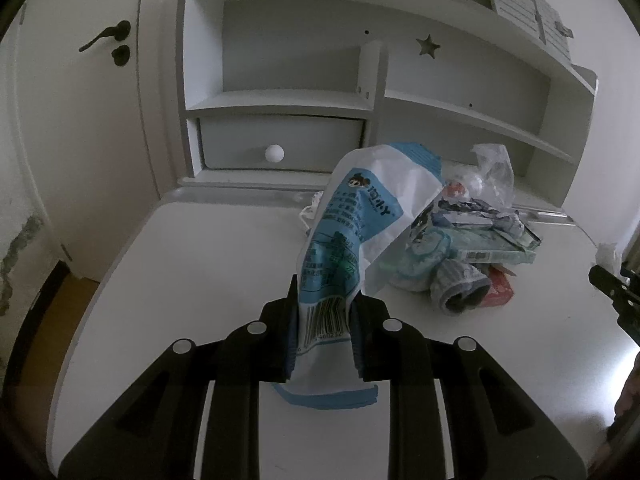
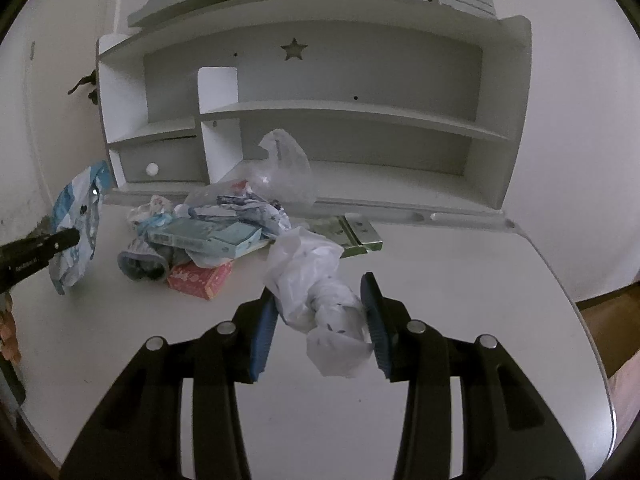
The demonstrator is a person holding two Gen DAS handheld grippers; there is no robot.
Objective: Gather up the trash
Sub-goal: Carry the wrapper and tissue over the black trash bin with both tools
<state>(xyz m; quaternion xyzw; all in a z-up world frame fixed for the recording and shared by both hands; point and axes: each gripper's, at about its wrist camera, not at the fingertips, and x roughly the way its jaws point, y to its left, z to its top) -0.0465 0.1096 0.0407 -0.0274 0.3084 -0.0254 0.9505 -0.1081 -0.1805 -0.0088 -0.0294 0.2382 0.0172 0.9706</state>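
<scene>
Dim room: white desk (image 1: 180, 280), shelving (image 2: 360, 112).

Matt black plastic on the left gripper (image 1: 324, 320), with ribbed blue rubbery pads (image 1: 294, 334) and bright metal pin heads on the linkage. Between those pads, a glossy blue-and-white plastic wrapper (image 1: 352, 224), smooth and creased, printed with a barcode. Beyond and right of it, a heap: thin crinkled clear film bag (image 1: 494, 172), glossy teal cardboard box (image 1: 496, 254), ribbed knitted cloth sock (image 1: 460, 284), pink-red printed carton (image 1: 498, 292). Between the right gripper (image 2: 320, 320) pads, a soft crumpled white tissue-like wad (image 2: 320, 292), matt, faintly speckled. Underneath, a smooth white desk top (image 2: 460, 280) with a slight sheen; behind, matt pale painted shelf unit (image 2: 360, 112) and a round glossy white drawer knob (image 1: 274, 153).
</scene>
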